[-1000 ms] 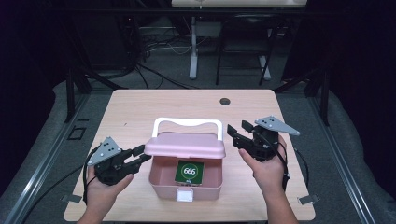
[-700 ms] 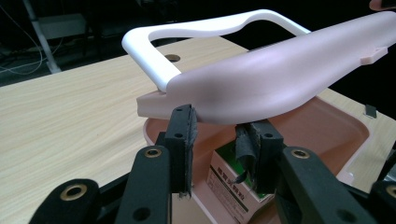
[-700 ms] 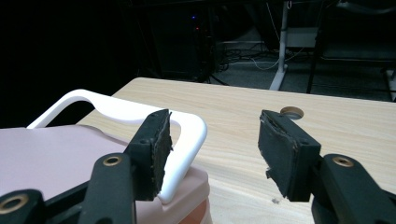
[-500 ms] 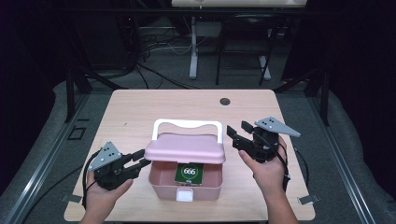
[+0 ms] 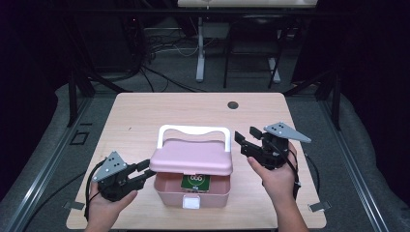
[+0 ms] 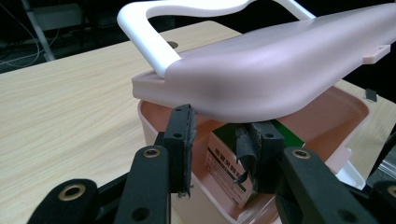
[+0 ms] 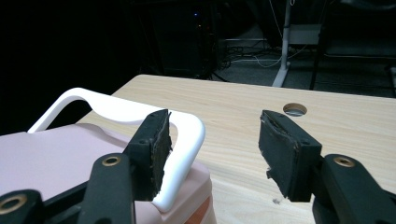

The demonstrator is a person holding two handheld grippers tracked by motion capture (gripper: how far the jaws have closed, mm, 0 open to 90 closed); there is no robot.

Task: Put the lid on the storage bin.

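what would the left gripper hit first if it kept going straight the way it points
Probably the pink box wall or the lid's underside just above the open left gripper; depth is unclear.

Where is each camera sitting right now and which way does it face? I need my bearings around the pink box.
High view: above the person's side, looking forward and down on the table; both forearms, left gripper, right gripper.
Left gripper view: on the left gripper, facing the pink box under its lid; own jaws apart.
Right gripper view: on the right gripper, facing across the table toward the white handle; own jaws apart.
Shared: lid and handle.
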